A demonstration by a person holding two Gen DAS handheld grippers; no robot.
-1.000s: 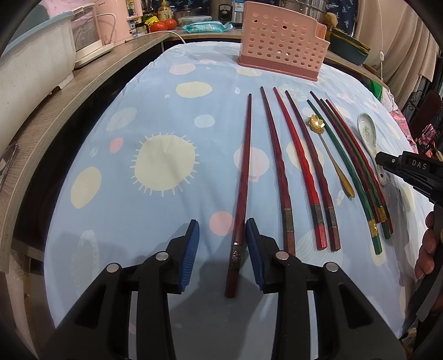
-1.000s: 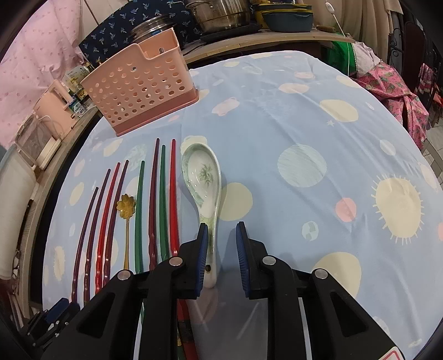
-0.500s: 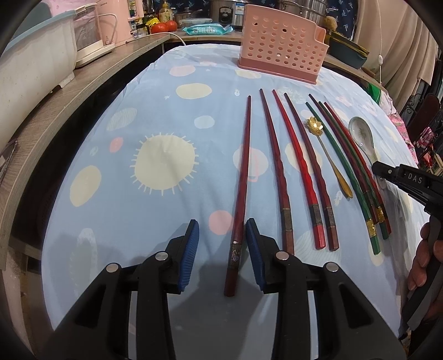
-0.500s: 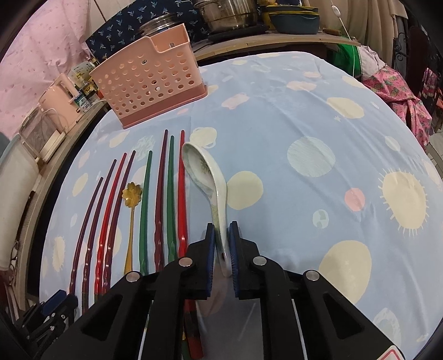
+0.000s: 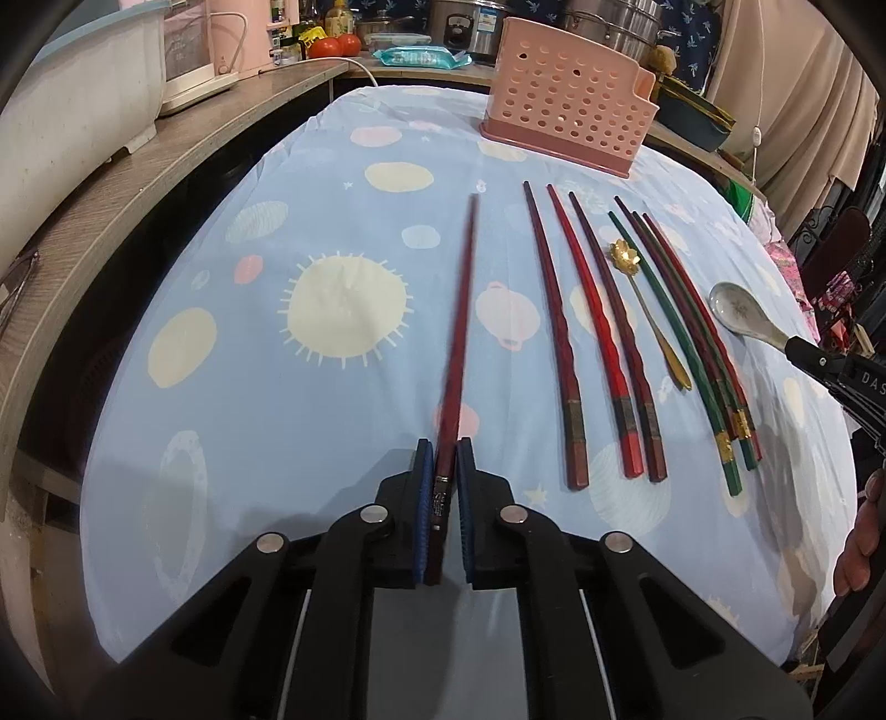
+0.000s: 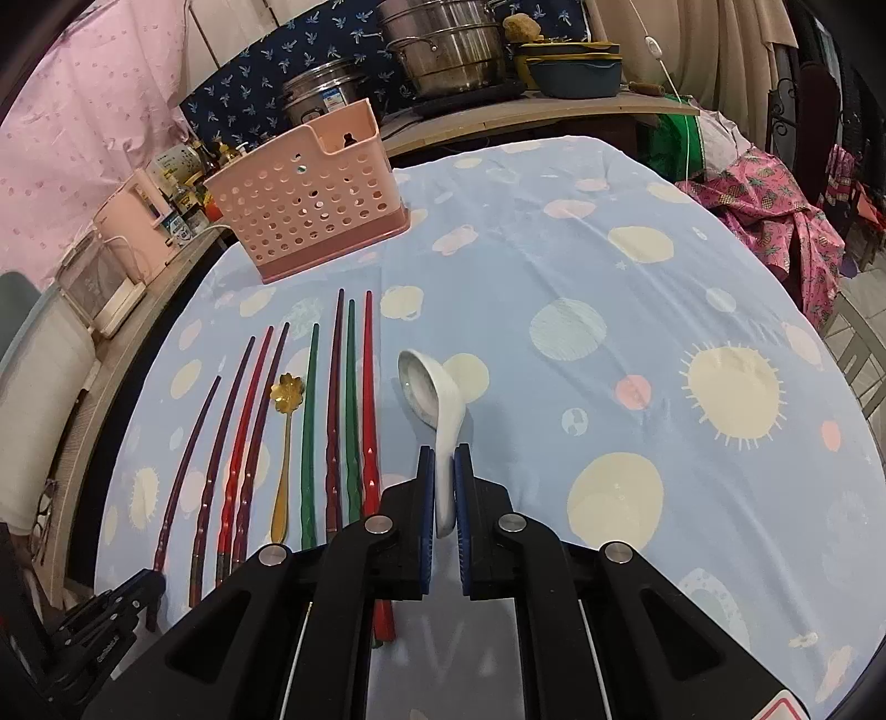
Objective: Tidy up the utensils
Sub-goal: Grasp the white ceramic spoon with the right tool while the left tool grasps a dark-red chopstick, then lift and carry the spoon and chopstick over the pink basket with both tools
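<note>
My left gripper (image 5: 444, 471) is shut on the thick end of a dark red chopstick (image 5: 459, 327), which points away over the table toward the pink holed utensil basket (image 5: 565, 124). My right gripper (image 6: 444, 476) is shut on the handle of a white ceramic spoon (image 6: 429, 390) and holds it lifted, bowl forward. The spoon also shows in the left wrist view (image 5: 742, 315). Several red, maroon and green chopsticks (image 5: 603, 332) and a gold flower spoon (image 5: 642, 288) lie in a row on the blue dotted cloth.
The basket (image 6: 310, 194) stands at the table's far edge. A wooden counter (image 5: 138, 183) with appliances runs along the left. Steel pots (image 6: 448, 50) and dishes sit on the shelf behind. Pink cloth (image 6: 775, 210) hangs at the right.
My left gripper has shut on the dark red chopstick and raised it. My right gripper, shut on the white spoon, has lifted it off the cloth and away from the chopsticks.
</note>
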